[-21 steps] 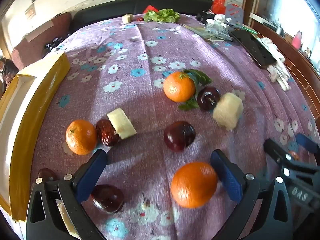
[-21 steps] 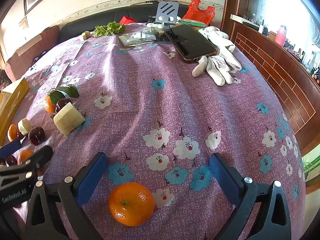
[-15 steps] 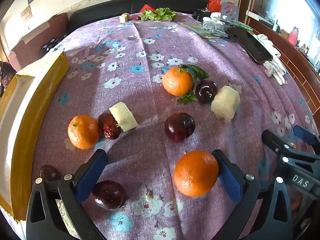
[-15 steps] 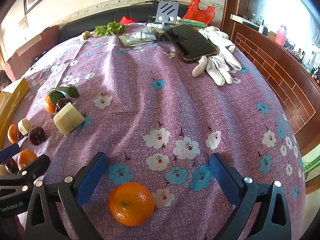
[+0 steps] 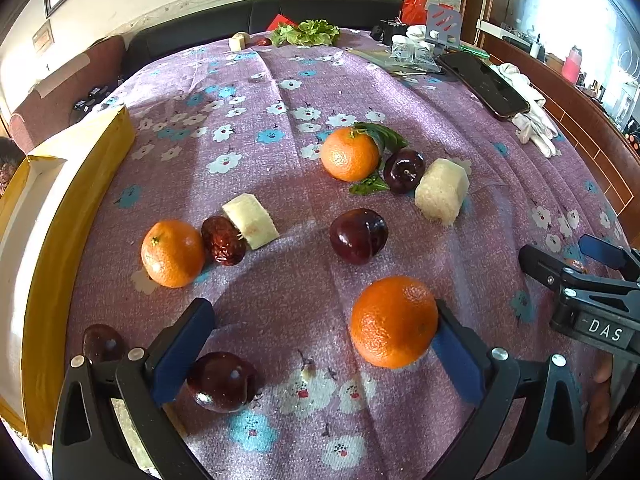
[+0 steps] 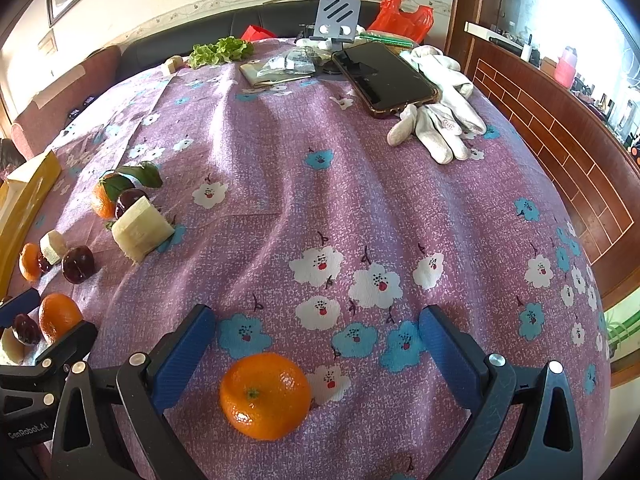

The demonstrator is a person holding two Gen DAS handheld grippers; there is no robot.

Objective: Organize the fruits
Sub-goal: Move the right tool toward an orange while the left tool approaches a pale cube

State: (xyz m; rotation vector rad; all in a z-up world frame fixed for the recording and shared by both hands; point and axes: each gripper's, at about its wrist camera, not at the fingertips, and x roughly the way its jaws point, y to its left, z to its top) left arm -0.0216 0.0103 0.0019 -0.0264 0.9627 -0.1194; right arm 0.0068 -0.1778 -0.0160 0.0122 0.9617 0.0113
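Observation:
In the left wrist view my left gripper (image 5: 320,332) is open over the purple flowered cloth. An orange (image 5: 394,321) lies between its fingers, against the right pad (image 5: 454,354). A dark plum (image 5: 222,386) lies by the left pad. Farther off lie another plum (image 5: 359,236), an orange (image 5: 173,253) with a red date (image 5: 223,240) and a pale fruit chunk (image 5: 251,220), and a leafy orange (image 5: 350,153) with a plum (image 5: 404,170) and a bigger chunk (image 5: 442,190). In the right wrist view my right gripper (image 6: 318,336) is open, with an orange (image 6: 265,395) between its fingers, touching neither.
A yellow-edged box (image 5: 48,216) runs along the table's left side. A phone (image 6: 386,78), white gloves (image 6: 440,120), a phone stand (image 6: 336,20), packets and lettuce (image 6: 220,51) lie at the far end. The right gripper shows at the right of the left wrist view (image 5: 588,280).
My left gripper has moved forward and right, so the near orange now sits against its right pad. The right gripper and its orange have stayed put.

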